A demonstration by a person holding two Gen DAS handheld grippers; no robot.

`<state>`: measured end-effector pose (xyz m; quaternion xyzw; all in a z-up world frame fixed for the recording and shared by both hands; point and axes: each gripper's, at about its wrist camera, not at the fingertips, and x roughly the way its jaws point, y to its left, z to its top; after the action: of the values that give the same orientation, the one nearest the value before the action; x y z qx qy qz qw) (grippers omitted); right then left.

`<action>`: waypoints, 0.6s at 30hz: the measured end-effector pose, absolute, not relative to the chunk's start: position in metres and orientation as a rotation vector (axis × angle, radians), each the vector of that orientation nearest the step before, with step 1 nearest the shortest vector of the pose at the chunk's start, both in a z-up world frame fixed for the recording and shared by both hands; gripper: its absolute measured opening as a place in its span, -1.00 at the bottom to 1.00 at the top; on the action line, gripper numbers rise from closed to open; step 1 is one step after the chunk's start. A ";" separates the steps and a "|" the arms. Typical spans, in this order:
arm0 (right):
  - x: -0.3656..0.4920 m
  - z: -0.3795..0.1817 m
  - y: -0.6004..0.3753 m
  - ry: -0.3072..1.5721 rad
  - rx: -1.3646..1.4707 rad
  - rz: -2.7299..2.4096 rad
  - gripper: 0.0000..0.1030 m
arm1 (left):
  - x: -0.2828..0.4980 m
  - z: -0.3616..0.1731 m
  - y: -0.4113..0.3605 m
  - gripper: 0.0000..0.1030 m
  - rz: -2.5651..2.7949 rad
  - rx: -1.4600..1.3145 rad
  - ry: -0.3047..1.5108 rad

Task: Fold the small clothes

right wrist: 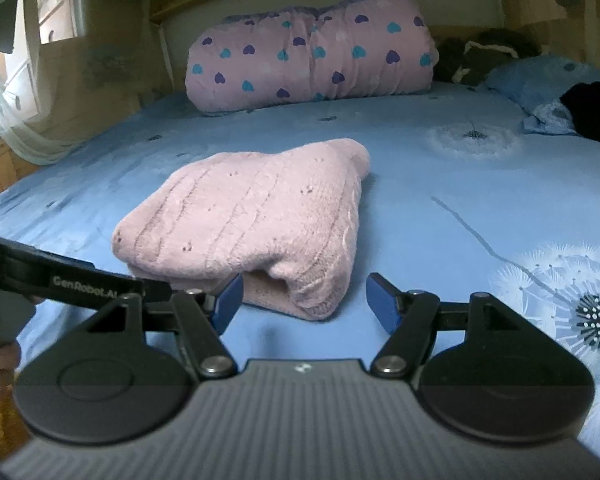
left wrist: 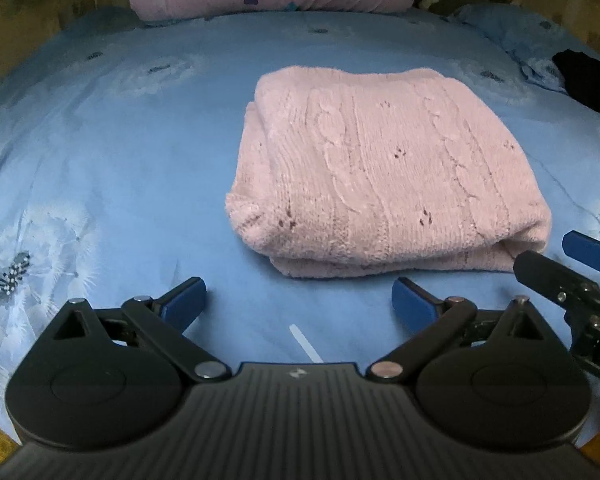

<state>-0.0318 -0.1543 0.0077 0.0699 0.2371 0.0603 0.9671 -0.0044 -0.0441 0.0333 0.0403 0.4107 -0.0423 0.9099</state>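
Observation:
A pink knitted sweater [left wrist: 376,172] lies folded into a thick rectangle on the blue bedsheet [left wrist: 120,160]. It also shows in the right wrist view [right wrist: 252,220]. My left gripper [left wrist: 300,304] is open and empty, just short of the sweater's near edge. My right gripper [right wrist: 306,300] is open and empty, its jaws standing either side of the sweater's near right corner without touching it. The right gripper's fingers [left wrist: 540,270] show at the right edge of the left wrist view, beside that corner.
A rolled pink quilt with blue and purple hearts [right wrist: 312,52] lies at the head of the bed. A blue pillow [right wrist: 548,80] and dark clothing [right wrist: 592,108] lie at the back right. The left gripper's body [right wrist: 60,276] crosses the right wrist view's left side.

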 end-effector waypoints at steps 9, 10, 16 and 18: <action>-0.030 0.002 -0.151 0.496 0.140 0.127 0.36 | -0.002 0.026 -0.046 0.97 -0.076 0.104 0.848; -0.030 0.002 -0.151 0.498 0.142 0.126 0.36 | -0.002 0.026 -0.047 0.97 -0.076 0.103 0.848; -0.030 0.000 -0.152 0.501 0.149 0.127 0.36 | -0.002 0.024 -0.047 0.98 -0.073 0.104 0.848; -0.029 0.000 -0.152 0.501 0.150 0.127 0.36 | -0.001 0.024 -0.048 0.98 -0.072 0.104 0.849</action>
<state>-0.0292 -0.1515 0.0004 0.0740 0.2477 0.0627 0.9640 -0.0014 -0.0478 0.0242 0.0503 0.4115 -0.0351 0.9093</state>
